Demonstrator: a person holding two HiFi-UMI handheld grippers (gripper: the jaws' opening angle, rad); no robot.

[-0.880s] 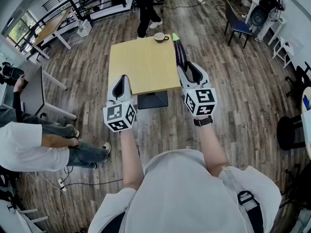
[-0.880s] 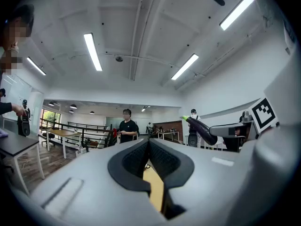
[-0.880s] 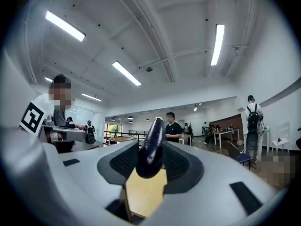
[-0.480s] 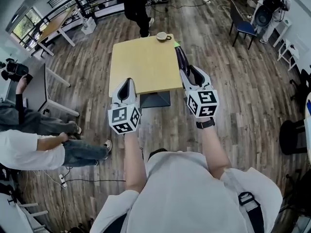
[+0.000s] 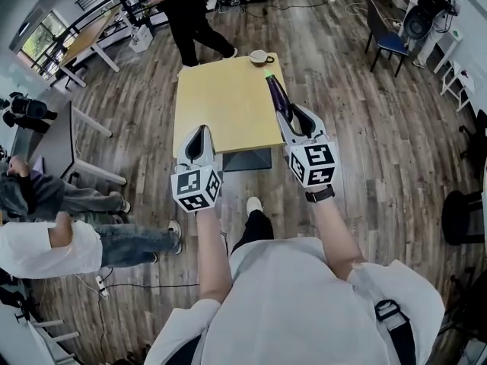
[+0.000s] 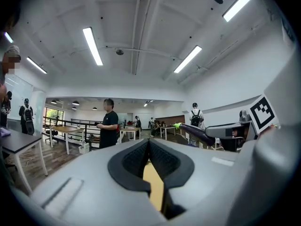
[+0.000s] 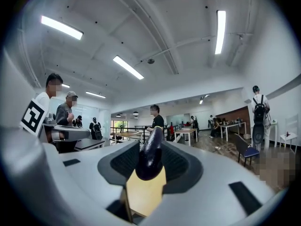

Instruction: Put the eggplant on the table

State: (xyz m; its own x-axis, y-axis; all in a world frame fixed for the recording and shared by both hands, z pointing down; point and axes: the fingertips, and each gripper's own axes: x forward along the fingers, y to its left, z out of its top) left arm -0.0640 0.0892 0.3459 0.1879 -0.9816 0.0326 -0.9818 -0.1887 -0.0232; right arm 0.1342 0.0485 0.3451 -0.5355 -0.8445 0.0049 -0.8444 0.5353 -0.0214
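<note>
Eggplant (image 5: 275, 93) is clamped in right gripper (image 5: 292, 114) over table (image 5: 221, 105) right edge; left gripper (image 5: 199, 130) is closed, empty, at near edge.

a square, pale wooden surface (image 5: 221, 97) stood on a dark plank floor (image 5: 335, 74). the right tool (image 5: 292, 117) gripped a long purple eggplant (image 5: 278, 96) by the end opposite its green stem. the eggplant stretched away along the surface's right edge, stem farthest out, pointing toward a cup (image 5: 260, 56) at the far corner, near it but apart. whether the eggplant touched the top could not be told. the left tool (image 5: 199, 134) hung at the near left corner. a person in black (image 5: 186, 10) stood beyond the surface, and a blue chair (image 5: 386, 40) sat far right.
</note>
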